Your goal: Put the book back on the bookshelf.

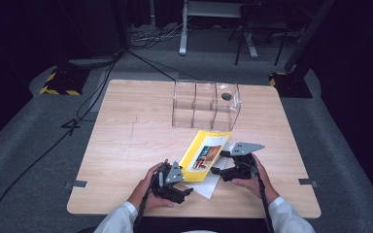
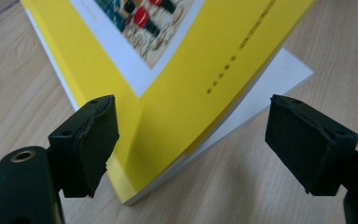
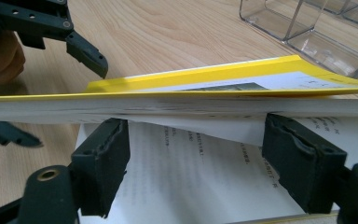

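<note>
A yellow paperback book (image 1: 205,156) lies on the wooden table (image 1: 136,136), partly opened. In the right gripper view its yellow cover and a wad of pages (image 3: 214,77) are raised above a printed white page (image 3: 191,182). My right gripper (image 1: 219,162) is open at the book's right edge, its jaws (image 3: 203,165) wide apart over the printed page and under the raised wad. My left gripper (image 1: 187,190) is open at the book's near corner. Its jaws (image 2: 198,144) straddle the yellow cover (image 2: 177,93) without closing on it. One of its fingers (image 3: 86,52) shows beyond the book.
A clear plastic organiser (image 1: 205,104) with three compartments stands behind the book, and a small dark thing (image 1: 227,96) shows in its right compartment. Its near wall (image 3: 307,23) is close beyond the book. Bare table lies to the left. Cables run across the floor.
</note>
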Motion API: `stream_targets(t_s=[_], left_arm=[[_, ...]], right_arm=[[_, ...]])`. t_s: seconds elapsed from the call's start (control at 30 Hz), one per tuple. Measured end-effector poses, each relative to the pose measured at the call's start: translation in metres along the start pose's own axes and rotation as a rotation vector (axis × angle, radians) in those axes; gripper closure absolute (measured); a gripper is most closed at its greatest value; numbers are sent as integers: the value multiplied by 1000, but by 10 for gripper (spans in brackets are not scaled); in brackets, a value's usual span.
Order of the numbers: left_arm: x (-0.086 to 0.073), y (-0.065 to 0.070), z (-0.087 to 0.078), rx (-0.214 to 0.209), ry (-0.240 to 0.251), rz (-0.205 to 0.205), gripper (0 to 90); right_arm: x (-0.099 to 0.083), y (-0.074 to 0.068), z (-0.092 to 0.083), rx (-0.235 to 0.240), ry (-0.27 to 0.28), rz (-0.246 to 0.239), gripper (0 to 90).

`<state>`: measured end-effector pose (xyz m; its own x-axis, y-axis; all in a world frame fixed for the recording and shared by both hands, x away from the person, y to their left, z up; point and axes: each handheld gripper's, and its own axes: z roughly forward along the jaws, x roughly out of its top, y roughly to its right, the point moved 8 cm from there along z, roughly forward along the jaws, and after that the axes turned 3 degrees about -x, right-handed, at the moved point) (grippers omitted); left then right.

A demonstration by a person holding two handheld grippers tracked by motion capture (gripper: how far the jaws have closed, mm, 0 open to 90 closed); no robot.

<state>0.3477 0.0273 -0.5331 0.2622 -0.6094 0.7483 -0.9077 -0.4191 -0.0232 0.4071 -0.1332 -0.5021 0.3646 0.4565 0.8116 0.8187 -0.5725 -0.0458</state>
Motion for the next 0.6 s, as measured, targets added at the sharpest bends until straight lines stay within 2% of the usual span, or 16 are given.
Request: stream_targets(t_s=[0.1,0.3,0.33,0.37,0.43,0.47,0.5,0.6], left_arm=[[7,5,5,-7,9,13,184],[21,8,16,18,32,30,254],[22,7,18,36,29,42,295],[23,3,19,53,34,37,347],[23,1,19,57,35,29,438],[23,-1,18,58,43,26,438],[23,-4,17,37,52,11,483],[22,-7,13,12,68,8,538]], right_arm=[[2,0,0,-3,8,5,241],[3,0,1,-6,16,3,241],[3,0,1,-6,15,0,240],[3,0,1,-3,14,3,241],[2,0,1,-1,11,4,240],[2,0,1,-1,11,4,240],[1,1,1,1,10,4,241],[1,1,1,5,14,12,245]])
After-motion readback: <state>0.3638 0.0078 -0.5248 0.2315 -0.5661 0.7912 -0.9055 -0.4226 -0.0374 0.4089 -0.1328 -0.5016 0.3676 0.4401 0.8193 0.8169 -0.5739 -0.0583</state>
